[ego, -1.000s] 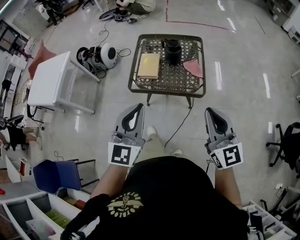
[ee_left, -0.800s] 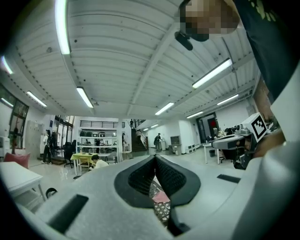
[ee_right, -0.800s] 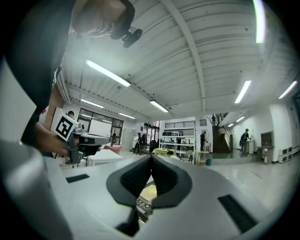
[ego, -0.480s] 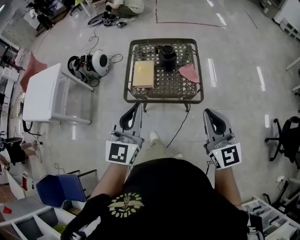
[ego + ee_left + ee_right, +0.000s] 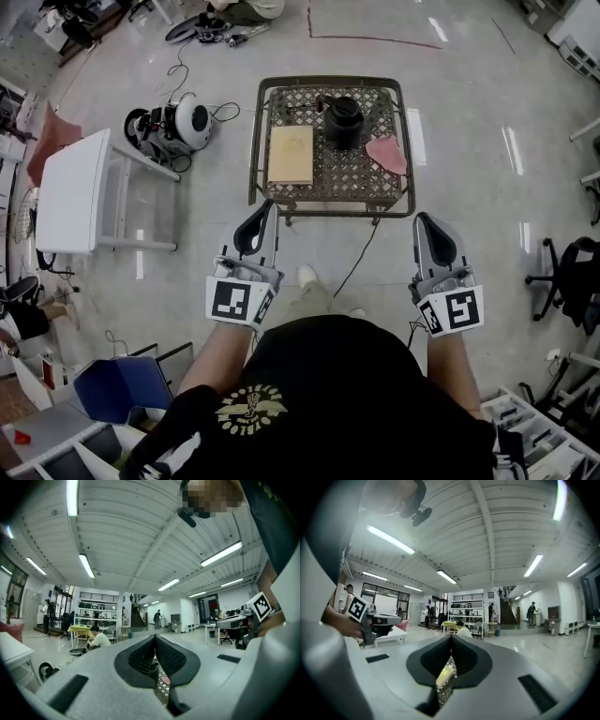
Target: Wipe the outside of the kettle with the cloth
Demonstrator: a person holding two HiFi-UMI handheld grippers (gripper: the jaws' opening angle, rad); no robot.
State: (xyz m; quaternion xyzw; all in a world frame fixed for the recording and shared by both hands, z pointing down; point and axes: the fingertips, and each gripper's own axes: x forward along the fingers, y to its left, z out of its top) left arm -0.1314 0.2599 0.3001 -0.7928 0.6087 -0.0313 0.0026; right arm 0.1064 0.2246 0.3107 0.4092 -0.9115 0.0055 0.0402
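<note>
Grey jaws of the left gripper [image 5: 265,216] and right gripper [image 5: 428,225] are pressed together on nothing, and both are held level, short of the table's [image 5: 255,141] near edge. On the table's far half stands the kettle [image 5: 343,120], with the pink cloth [image 5: 386,153] at its right (apart, not touching). The cloth should be approached first, the jaws parted before contact, and an edge pinched.

The head view looks steeply down past the left gripper [image 5: 269,203] and right gripper [image 5: 425,217] at the table [image 5: 347,178] ahead, while both gripper views face that same table level, from lower down.
</note>
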